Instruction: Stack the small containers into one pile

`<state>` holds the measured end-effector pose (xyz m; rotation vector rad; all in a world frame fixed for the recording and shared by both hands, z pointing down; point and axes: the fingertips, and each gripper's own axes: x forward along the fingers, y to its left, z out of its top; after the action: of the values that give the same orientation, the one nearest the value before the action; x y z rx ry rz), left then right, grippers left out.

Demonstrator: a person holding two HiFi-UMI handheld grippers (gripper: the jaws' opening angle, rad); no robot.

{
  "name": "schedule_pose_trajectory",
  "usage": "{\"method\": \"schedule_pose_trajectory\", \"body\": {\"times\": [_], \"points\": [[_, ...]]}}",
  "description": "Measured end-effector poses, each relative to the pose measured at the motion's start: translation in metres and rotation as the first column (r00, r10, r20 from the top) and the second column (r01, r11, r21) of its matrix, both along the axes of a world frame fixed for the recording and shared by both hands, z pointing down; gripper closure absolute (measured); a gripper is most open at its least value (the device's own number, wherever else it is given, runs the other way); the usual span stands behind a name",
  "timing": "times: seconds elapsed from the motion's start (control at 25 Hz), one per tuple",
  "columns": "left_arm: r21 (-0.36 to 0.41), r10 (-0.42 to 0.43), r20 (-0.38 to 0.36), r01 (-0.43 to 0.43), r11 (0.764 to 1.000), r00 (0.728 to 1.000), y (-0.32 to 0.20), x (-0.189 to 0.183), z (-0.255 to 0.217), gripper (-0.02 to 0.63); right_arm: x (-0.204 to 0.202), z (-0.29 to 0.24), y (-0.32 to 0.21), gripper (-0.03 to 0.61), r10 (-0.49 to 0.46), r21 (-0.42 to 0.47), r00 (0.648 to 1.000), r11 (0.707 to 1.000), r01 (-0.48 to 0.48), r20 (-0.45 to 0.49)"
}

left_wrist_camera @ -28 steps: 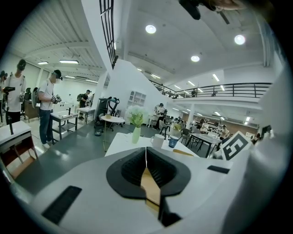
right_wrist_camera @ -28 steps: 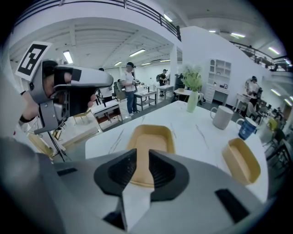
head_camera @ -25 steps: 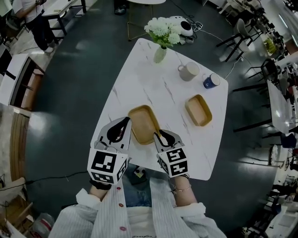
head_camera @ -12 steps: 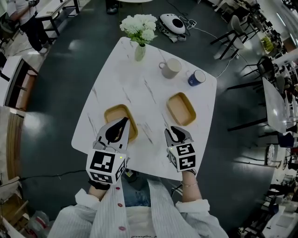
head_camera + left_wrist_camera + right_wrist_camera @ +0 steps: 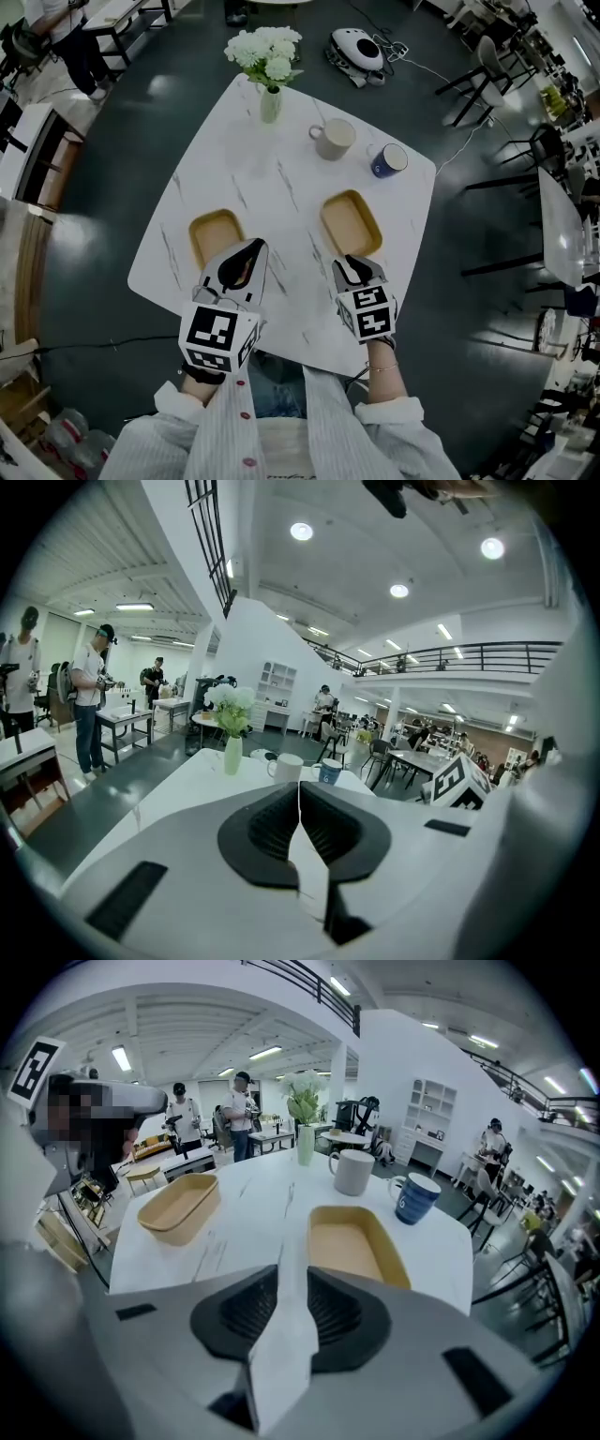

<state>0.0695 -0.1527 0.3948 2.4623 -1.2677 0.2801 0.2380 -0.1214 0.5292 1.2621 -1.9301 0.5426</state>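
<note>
1. The two tan containers sit empty and well apart on the white marbled surface (image 5: 281, 192), so no pile has been started. The left container (image 5: 212, 234) is near the surface's left edge. The right container (image 5: 351, 222) is towards the middle, short of the mugs.
2. The right tool (image 5: 349, 262) has changed most. A second ago it was at the near-right edge of the left container, opposite the other tool. Now it is just short of the near end of the right container. In its own view that container (image 5: 352, 1241) lies straight ahead of the tips, and the other one (image 5: 178, 1206) is off to the left.
3. The right tool's jaws (image 5: 281, 1269) are pressed together and hold nothing.
4. The left tool (image 5: 249, 251) has kept its place over the near-right corner of the left container. Its own view looks out over the far side of the surface and does not show the container. Its jaws (image 5: 300, 789) are also closed and empty.
5. My reading is that each tool has now taken one container and neither has a grip yet. A tool must spread before it can pinch a rim and carry one container into the other.
6. Beyond the containers stand a cream mug (image 5: 334, 139), a blue mug (image 5: 386, 160) and a vase of white flowers (image 5: 269, 98), all clear of the likely path.
</note>
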Motion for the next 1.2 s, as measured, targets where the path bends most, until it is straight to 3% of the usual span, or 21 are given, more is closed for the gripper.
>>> {"method": "schedule_pose_trajectory", "body": {"times": [0.72,0.88,1.2], "points": [[-0.027,-0.086,0.025,0.086,0.996,0.996,0.009,0.017,0.015,0.594,0.015,0.043,-0.014,0.502,-0.143,-0.068,0.987,0.988,0.138,-0.074],[-0.023,-0.083,0.029,0.084,0.996,0.996,0.002,0.016,0.015,0.594,0.015,0.048,-0.016,0.537,-0.148,-0.077,0.986,0.987,0.142,-0.081],[-0.013,-0.091,0.023,0.092,0.996,0.996,-0.013,-0.001,0.012,0.594,0.013,0.051,-0.022,0.546,-0.115,-0.089,0.991,0.990,0.109,-0.073]]}}
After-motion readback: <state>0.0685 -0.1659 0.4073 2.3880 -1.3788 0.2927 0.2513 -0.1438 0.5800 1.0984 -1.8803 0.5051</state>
